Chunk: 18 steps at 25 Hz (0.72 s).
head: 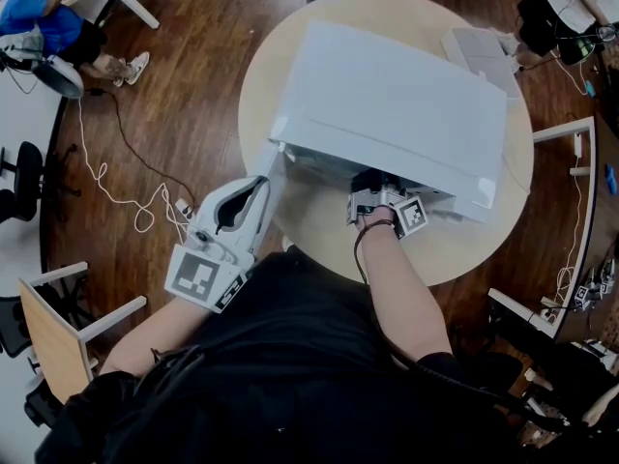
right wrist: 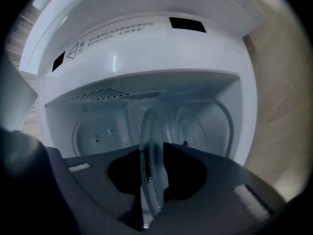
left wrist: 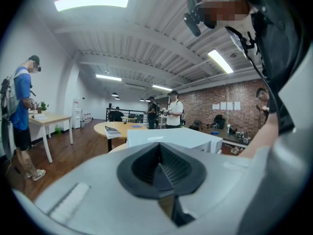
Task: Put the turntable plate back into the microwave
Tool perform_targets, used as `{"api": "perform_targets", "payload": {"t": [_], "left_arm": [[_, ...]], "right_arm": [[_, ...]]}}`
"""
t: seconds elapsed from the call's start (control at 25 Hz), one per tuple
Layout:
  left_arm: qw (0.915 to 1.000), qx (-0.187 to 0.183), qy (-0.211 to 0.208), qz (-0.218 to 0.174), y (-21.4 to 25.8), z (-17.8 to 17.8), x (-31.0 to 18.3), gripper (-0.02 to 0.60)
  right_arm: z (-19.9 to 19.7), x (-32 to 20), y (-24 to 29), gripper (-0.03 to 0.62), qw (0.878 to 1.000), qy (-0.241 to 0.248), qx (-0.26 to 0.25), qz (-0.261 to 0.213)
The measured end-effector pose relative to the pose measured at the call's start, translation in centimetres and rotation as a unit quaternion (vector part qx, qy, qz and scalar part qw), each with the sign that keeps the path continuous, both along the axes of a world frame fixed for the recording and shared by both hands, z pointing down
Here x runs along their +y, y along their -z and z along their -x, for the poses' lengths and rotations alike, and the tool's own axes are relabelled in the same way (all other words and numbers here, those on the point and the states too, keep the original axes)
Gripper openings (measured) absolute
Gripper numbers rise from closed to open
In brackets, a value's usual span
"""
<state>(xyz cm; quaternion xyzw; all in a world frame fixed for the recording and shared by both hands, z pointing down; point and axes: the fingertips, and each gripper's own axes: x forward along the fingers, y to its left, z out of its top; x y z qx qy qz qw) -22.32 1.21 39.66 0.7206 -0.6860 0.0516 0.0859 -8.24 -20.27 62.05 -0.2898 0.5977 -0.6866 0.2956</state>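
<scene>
Right gripper (right wrist: 150,155) is gripping turntable plate (right wrist: 149,131) edge-on, facing microwave (right wrist: 146,58) cavity ahead; plate not seated yet. Left gripper (left wrist: 158,166) clenched, empty.

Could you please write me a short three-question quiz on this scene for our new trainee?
1. True or false: the right tongs grip the glass turntable plate.
2. The microwave stands on: A) the floor, B) a round table, C) a chair.
3. Fill in: the left tongs are ___, with nothing between them.
Key: 1 true; 2 B; 3 shut.
</scene>
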Motion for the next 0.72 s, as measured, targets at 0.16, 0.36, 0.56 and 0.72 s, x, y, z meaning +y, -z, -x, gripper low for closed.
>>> {"api": "perform_targets", "payload": {"t": [0.16, 0.36, 0.56, 0.72], "left_arm": [[1.0000, 0.000, 0.004, 0.001, -0.1, 0.0, 0.1, 0.006], [0.9999, -0.009, 0.004, 0.004, 0.1, -0.2, 0.3, 0.006], [0.9999, -0.011, 0.007, 0.010, -0.2, -0.3, 0.4, 0.006], [0.9998, -0.011, 0.012, 0.015, -0.3, -0.2, 0.6, 0.006]], "right_arm": [[0.3, -0.1, -0.3, 0.060, 1.000, -0.015, 0.014, 0.004], [0.7, -0.9, -0.7, 0.061, 0.999, -0.039, 0.008, 0.014], [1.1, -1.8, -0.9, 0.061, 0.998, -0.057, -0.005, 0.020], [1.5, -2.6, -0.8, 0.061, 0.997, -0.071, -0.014, 0.024]]}}
